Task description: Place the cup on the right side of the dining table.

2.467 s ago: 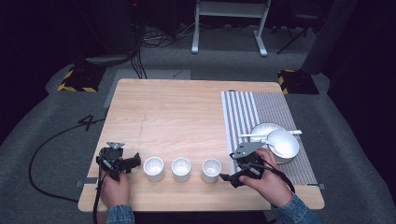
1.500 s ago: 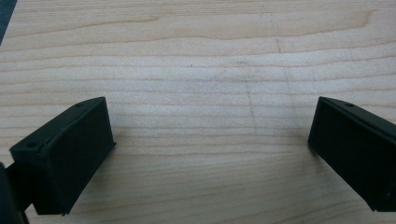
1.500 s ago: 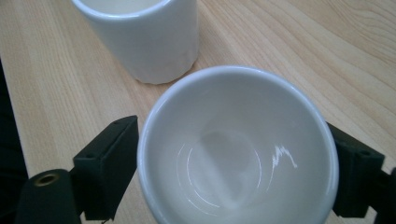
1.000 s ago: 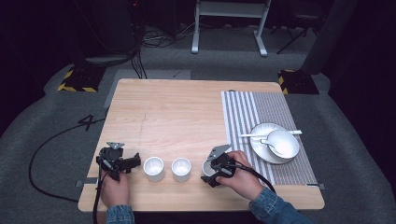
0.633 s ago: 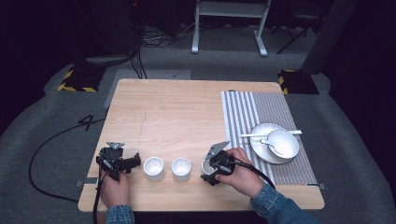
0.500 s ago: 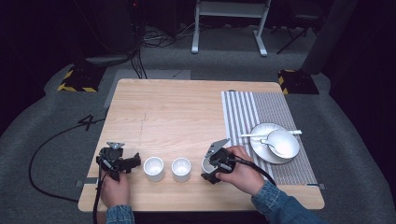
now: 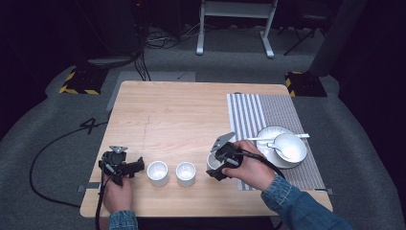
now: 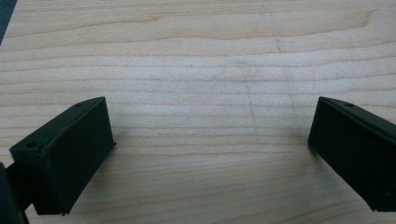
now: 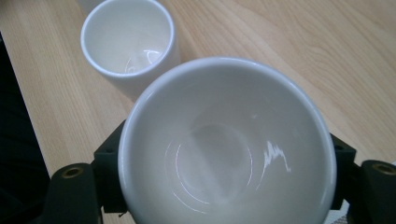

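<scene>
My right gripper is shut on a small white cup, its black jaws pressing the cup's sides; the cup hangs a little above the wooden table, tipped slightly. Two more white cups stand in a row to its left: one close by, also seen in the right gripper view, and another farther left. My left gripper rests at the table's front left beside that cup, jaws open with only bare wood between them.
A striped placemat covers the table's right side. On it sits a plate holding a white bowl and a spoon. Cables and a stand's legs lie on the dark floor beyond the table.
The right hand came left from the placemat to the rightmost cup, closed on it and has lifted it slightly off the table. The left gripper has stayed put.
</scene>
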`<state>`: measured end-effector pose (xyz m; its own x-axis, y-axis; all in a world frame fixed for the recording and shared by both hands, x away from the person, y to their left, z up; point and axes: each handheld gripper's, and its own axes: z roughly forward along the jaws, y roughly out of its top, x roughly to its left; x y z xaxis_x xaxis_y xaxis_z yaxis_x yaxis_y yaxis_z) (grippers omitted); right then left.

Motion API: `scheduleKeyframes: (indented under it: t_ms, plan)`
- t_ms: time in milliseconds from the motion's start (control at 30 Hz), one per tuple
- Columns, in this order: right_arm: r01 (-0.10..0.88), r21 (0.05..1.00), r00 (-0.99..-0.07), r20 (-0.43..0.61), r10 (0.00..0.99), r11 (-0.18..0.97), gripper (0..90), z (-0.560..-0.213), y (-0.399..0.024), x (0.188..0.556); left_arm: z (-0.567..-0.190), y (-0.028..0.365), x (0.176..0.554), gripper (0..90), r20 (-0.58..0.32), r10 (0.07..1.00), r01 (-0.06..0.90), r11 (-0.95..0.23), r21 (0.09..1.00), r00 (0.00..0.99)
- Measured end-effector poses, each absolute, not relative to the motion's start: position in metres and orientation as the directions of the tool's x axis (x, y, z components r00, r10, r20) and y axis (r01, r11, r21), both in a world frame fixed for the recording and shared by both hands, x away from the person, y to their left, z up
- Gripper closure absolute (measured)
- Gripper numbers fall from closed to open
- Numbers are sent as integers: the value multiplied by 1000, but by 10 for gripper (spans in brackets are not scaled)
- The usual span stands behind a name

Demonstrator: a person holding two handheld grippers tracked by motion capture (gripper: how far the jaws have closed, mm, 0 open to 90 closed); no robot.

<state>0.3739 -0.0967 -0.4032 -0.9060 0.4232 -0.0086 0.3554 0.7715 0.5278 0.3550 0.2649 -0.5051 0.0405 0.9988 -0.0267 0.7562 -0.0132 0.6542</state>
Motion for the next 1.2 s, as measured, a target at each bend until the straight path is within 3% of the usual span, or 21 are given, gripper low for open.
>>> scheduleKeyframes:
  t_ms: [633, 1200]
  plan:
    - [386, 538, -874, -48, 484, 749, 268, -360, -110, 418, -505, 265, 355, 2, -27, 999, 756, -13, 654, 41]
    - [486, 553, -772, -91, 629, 677, 268, -335, -145, 483, -505, 265, 355, 2, -26, 999, 757, -14, 654, 41]
